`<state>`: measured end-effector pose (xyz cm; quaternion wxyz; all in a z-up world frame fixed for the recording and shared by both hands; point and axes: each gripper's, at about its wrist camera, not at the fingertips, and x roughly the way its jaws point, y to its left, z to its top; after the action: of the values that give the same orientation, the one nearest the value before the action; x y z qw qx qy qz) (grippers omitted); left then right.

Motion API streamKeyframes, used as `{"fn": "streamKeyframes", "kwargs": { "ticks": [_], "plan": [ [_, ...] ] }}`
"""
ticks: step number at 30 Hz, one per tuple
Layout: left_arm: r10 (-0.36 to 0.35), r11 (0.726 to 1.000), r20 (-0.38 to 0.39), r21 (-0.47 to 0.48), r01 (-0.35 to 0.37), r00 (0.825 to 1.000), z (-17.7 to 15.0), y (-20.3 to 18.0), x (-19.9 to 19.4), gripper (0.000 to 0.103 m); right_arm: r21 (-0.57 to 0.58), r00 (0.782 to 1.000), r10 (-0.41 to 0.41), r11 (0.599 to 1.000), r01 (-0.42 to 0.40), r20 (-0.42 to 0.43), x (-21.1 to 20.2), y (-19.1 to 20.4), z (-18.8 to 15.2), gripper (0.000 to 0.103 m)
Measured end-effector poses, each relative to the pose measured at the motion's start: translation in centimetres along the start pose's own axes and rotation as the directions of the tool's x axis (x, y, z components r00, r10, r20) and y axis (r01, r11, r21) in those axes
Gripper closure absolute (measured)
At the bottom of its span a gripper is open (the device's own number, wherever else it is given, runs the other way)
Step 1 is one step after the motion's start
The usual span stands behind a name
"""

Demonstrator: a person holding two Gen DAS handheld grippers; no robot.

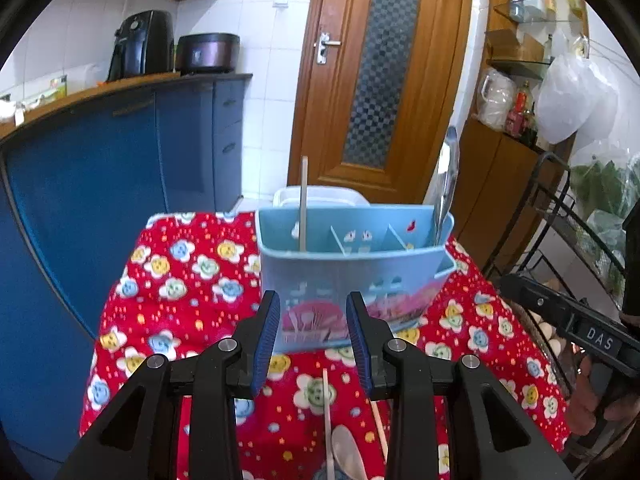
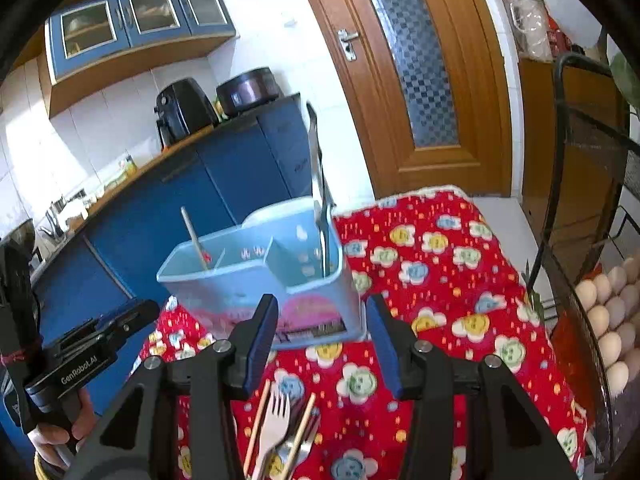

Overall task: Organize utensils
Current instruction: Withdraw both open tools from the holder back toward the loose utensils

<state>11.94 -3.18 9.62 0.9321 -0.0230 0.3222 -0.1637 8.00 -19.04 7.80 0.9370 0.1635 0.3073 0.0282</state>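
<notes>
Both grippers — left [image 1: 313, 336] and right [image 2: 322, 340] — gape empty; blue caddy [image 2: 256, 280] holds one chopstick [image 2: 194, 238] and a metal utensil [image 2: 320, 184], fork [image 2: 276, 420] and chopsticks [image 2: 258, 420] remaining on the tablecloth's [image 2: 440, 280] near edge.

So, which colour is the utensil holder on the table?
Light blue, with a pink picture on its front; the utensil holder shows best in the left wrist view.

Pale wooden fork [image 2: 275, 420]: handle cut off by lower edge, right wrist view. Metal utensil [image 2: 289, 453] beneath fork and two wooden chopsticks [image 2: 303, 424]: mostly covered, type unclear. White plastic spoon [image 1: 349, 454]: handle cut off at lower edge, left wrist view. Light-blue plastic utensil caddy [image 2: 256, 280]: motion-blurred, printed label unreadable. Tall metal utensil [image 1: 447, 184] in caddy's end compartment: lower part hidden by wall.
</notes>
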Motion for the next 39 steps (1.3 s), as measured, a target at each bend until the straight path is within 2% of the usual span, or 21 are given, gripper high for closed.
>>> {"fn": "streamKeyframes", "kwargs": {
  "ticks": [11, 20, 26, 33, 39],
  "plan": [
    [-0.005, 1.000, -0.095, -0.024, 0.003, 0.995, -2.9, 0.3, 1.6, 0.068, 0.017, 0.996, -0.025, 0.999, 0.027, -0.087, 1.4, -0.4, -2.8, 0.054],
    [-0.014, 1.000, -0.187, -0.027, 0.009, 0.982, -4.9, 0.1, 3.9, 0.068, 0.077, 0.983, -0.010, 0.997, 0.024, -0.181, 3.3, -1.2, -4.2, 0.054],
    [-0.005, 1.000, -0.240, -0.018, 0.000, 0.971, -5.9, 0.3, 5.8, 0.068, 0.104, 0.970, 0.015, 0.995, 0.011, -0.241, 4.8, -1.3, -5.3, 0.063],
    [-0.001, 1.000, -0.282, 0.005, 0.003, 0.959, -6.6, 0.2, 7.6, 0.068, 0.104, 0.966, 0.019, 0.995, 0.008, -0.259, 5.4, -1.3, -5.7, 0.066],
    [0.020, 0.999, -0.290, 0.053, -0.004, 0.957, -6.5, -0.4, 8.7, 0.068, 0.106, 0.964, 0.019, 0.994, 0.009, -0.264, 5.7, -1.6, -5.7, 0.065]
  ]
}}
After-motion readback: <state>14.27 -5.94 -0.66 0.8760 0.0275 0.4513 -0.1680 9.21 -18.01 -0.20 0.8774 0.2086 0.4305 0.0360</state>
